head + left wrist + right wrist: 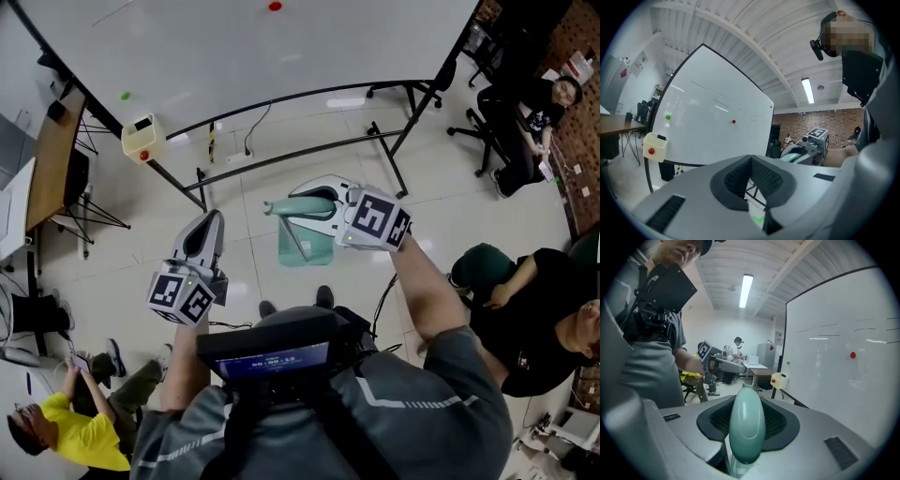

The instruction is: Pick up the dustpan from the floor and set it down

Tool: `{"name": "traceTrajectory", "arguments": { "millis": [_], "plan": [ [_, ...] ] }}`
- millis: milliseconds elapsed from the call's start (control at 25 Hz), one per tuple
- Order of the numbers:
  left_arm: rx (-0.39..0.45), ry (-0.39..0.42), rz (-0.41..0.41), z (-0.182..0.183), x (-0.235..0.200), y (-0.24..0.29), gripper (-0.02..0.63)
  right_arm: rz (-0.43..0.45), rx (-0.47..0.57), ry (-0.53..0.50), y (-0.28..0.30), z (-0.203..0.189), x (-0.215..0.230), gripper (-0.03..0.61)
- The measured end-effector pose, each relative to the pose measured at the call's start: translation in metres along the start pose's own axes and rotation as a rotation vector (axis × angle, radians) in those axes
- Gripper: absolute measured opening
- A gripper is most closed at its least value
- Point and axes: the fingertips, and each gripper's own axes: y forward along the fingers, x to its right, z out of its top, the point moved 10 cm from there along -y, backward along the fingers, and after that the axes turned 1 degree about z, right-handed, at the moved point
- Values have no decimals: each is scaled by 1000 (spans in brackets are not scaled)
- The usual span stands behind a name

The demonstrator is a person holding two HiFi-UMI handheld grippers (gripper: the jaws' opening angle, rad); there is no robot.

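Observation:
A pale green dustpan hangs above the tiled floor. Its pan (302, 246) is below my right gripper (314, 199), which is shut on the dustpan's rounded handle (298, 204). In the right gripper view the handle (746, 427) fills the space between the jaws and sticks out past their tips. My left gripper (212, 217) is to the left of the dustpan and apart from it. Its jaws meet at the tip (751, 158) with nothing between them. The right gripper with the green handle (799, 151) also shows in the left gripper view.
A whiteboard (234, 47) on a black wheeled stand (309, 150) is ahead, with a cream box (142, 138) on its frame. A wooden desk (52, 159) is at the left. People sit at the right (525, 319) and at the lower left (66, 431).

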Motion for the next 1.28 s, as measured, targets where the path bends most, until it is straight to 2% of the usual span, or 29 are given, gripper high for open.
{"name": "traceTrajectory", "arguments": {
  "millis": [200, 320, 560, 800, 1000, 1280],
  "plan": [
    [23, 15, -6, 6, -11, 5, 35, -3, 16, 12, 7, 3, 9, 166],
    [8, 0, 3, 1, -23, 12, 35, 6, 16, 23, 15, -1, 18, 166],
    [-34, -18, 5, -40, -59, 39, 35, 28, 19, 35, 40, -44, 38, 166],
    [-107, -50, 25, -106, -88, 62, 35, 70, -15, 78, 82, -128, 50, 166],
    [-155, -74, 35, -185, -132, 95, 35, 70, -66, 90, 130, -216, 71, 166],
    [-222, -119, 30, -294, -169, 123, 35, 100, -136, 118, 183, -334, 77, 165]
  ]
}}
